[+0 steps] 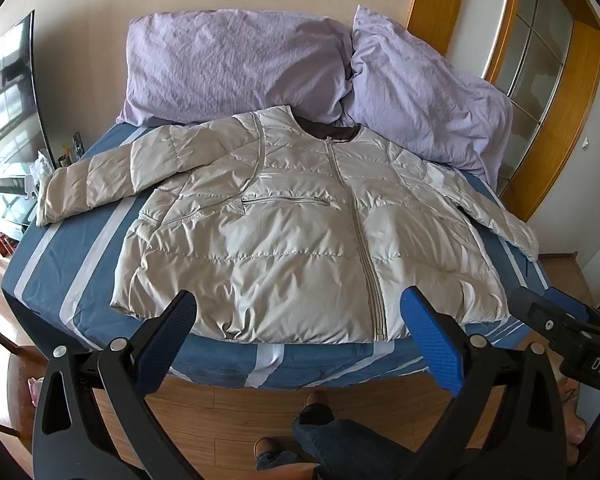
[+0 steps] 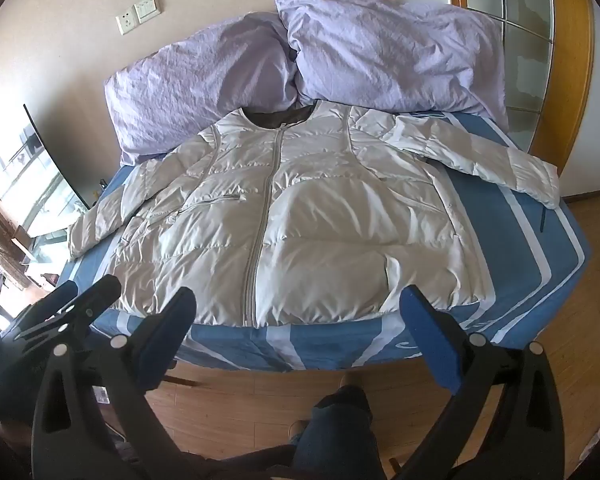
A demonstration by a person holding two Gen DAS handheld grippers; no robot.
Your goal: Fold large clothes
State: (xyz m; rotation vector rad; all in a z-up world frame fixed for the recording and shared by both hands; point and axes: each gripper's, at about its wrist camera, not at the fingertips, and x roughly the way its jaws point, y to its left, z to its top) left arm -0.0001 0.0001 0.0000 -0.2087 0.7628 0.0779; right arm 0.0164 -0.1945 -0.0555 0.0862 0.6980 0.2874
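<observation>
Jacket (image 1: 300, 232) is laid out flat, front up and zipped, on the blue striped bed (image 1: 40, 280), collar at 12 o'clock against two purple pillows (image 1: 236, 68). One sleeve is stretched toward 9 o'clock, nearly to the mattress edge, and the other toward 3 o'clock. No fold looks to have been started yet, tbh.

Left gripper (image 1: 300, 320) is held wide open with nothing in it, hovering over the hem at 6 o'clock. Same for the right gripper (image 2: 300, 320): spread apart, empty, just short of the hem.

What could go wrong: the shell looks slick and puffy, so a shallow pinch would probably slide off, or only the top layer would be caught. The fold could also spring back open from trapped air. The 9 o'clock sleeve could get dragged off the bed if the body is pulled sideways.
</observation>
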